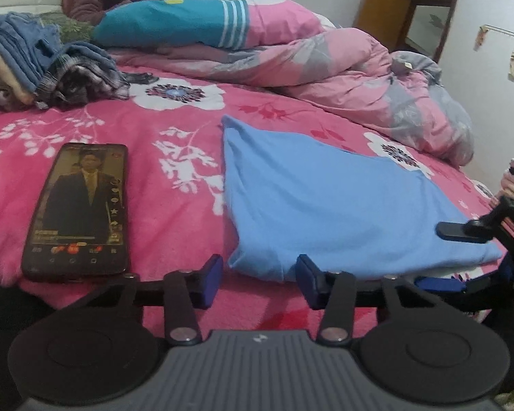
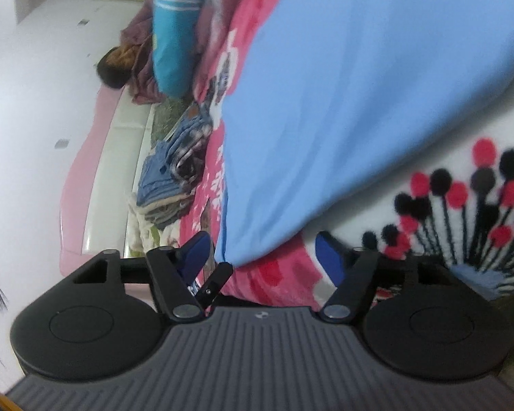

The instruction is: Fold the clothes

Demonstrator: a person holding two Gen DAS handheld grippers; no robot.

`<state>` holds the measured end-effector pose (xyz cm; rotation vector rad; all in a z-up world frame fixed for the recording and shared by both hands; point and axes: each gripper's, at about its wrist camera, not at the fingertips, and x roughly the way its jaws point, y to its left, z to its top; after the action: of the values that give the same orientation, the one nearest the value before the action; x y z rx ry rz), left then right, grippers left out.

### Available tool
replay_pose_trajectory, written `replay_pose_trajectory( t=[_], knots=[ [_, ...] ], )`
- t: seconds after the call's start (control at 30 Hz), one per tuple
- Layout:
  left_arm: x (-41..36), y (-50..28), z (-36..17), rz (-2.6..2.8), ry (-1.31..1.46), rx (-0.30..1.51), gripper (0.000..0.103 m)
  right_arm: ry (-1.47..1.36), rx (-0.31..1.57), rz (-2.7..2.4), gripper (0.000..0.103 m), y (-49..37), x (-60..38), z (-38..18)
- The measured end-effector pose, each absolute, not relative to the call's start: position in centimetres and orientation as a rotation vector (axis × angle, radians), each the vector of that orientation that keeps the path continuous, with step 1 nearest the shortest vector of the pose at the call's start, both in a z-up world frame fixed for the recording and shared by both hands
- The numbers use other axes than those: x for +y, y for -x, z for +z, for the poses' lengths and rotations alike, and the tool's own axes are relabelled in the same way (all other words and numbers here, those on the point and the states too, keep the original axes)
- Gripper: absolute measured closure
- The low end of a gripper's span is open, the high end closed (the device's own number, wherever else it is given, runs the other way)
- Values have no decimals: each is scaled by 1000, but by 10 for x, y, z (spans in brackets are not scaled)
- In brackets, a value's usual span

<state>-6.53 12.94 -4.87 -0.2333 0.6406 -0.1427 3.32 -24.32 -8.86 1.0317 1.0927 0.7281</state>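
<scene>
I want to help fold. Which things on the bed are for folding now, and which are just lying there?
For the job:
- blue shirt, lying flat
- left tool, at its near corner
- right tool, at its edge

Just lying about:
- phone
- pile of clothes
- pink quilt

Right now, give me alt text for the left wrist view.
A light blue garment lies flat on a pink floral bedspread, its near edge between the left gripper's parted blue fingers. A lit phone lies left; folded clothes sit behind.
</scene>
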Motion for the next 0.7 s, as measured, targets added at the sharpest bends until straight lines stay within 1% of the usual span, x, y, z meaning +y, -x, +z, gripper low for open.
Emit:
replay_pose_trajectory(
  t=[0.03,0.07,0.13,0.2,0.23,0.27,0.3,0.37,0.4,0.47,0.6,0.67,0.7],
  knots=[
    [130,65,-50,-155,228,640,71,-1046,1097,719,44,-34,-243,-90],
    [131,64,-50,-168,215,636,72,-1061,1100,711,47,-36,-244,-91],
    [130,65,-51,-187,172,627,81,-1084,1104,693,53,-38,-245,-94],
    [130,67,-50,-199,130,619,84,-1092,1108,674,63,-39,-244,-97],
    [132,68,-49,-202,113,613,86,-1094,1110,664,67,-39,-244,-98],
    [134,69,-48,-206,102,608,87,-1097,1114,653,73,-38,-245,-100],
    [136,71,-47,-208,94,603,88,-1102,1119,640,82,-37,-247,-103],
    [142,72,-44,-202,85,592,94,-1120,1131,616,92,-36,-251,-109],
    [145,73,-43,-183,75,590,95,-1135,1134,608,96,-35,-252,-112],
    [152,74,-42,-140,64,591,95,-1155,1138,597,98,-35,-253,-115],
    [171,78,-40,-117,170,594,95,-1152,1138,591,98,-36,-248,-115],
    [172,81,-41,-144,205,605,87,-1156,1137,595,98,-36,-247,-115],
    [170,82,-41,-156,214,611,79,-1158,1137,599,97,-36,-247,-115]
  ],
)
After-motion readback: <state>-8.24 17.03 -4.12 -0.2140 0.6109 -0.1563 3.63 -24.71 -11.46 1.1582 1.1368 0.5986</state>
